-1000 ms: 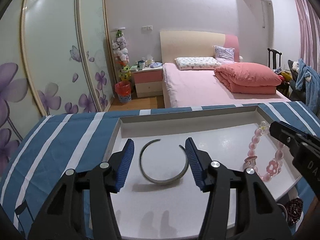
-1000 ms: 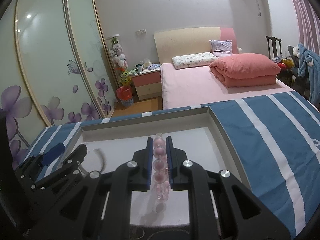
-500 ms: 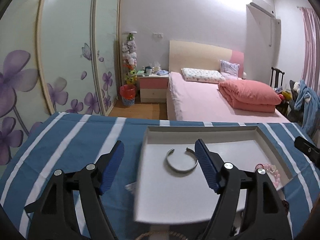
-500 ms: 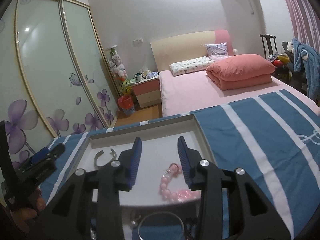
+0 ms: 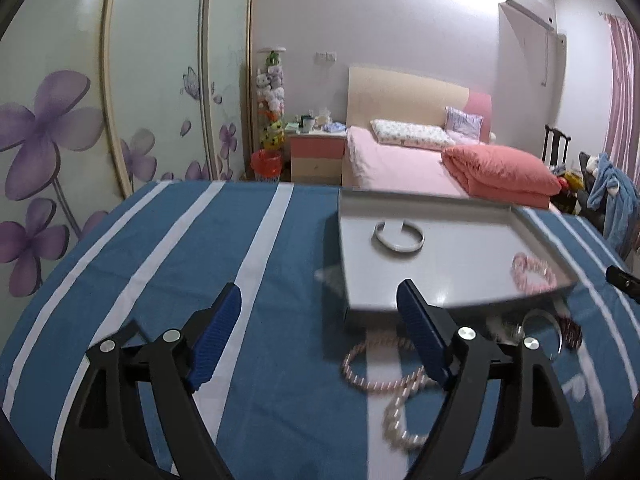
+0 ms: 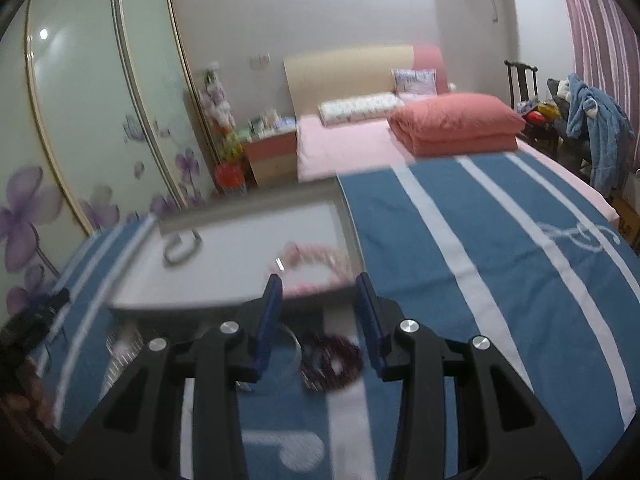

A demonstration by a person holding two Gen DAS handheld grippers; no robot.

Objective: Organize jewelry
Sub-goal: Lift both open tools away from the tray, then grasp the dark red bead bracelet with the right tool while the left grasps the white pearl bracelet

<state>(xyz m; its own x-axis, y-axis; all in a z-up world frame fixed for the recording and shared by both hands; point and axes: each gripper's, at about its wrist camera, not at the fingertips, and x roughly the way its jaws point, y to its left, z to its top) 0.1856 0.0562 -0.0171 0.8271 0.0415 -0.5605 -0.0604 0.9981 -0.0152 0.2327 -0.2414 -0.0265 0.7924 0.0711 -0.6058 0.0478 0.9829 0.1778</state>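
A: Though far from finished, partly sorted already. Silver cuff bangle (image 5: pixel 399 237) lying flat inside the grey tray (image 5: pixel 420 200), toward the far left corner. Pink bead bracelet (image 5: pixel 534 273) in there too, near the right wall, well apart from the cuff.

B: And outside the tray?

A: At least three pieces, judging by both wrist views. Long pearl necklace (image 5: pixel 384 376) looped on the striped desk (image 5: pixel 200 260), just in front of the tray's near edge. Dark red bead bracelet (image 6: pixel 332 362) further right, with a clear bangle (image 6: pixel 294 344) just beside it. Touching or apart? Cannot tell, too blurred.

B: State of the tongs?

A: Left tongs (image 5: pixel 318 287) spread wide, gripping nothing, hovering over the desk with part of the necklace hidden behind one finger. Right tongs (image 6: pixel 318 279) parted as well, empty, pointed over the dark red bracelet and the clear bangle.

B: So two in, three to go?

A: Probably, going by what lies where. Less than half done, then. Necklace likely the fiddly one: long, limp, prone to trailing over the tray's wall unless gathered first.
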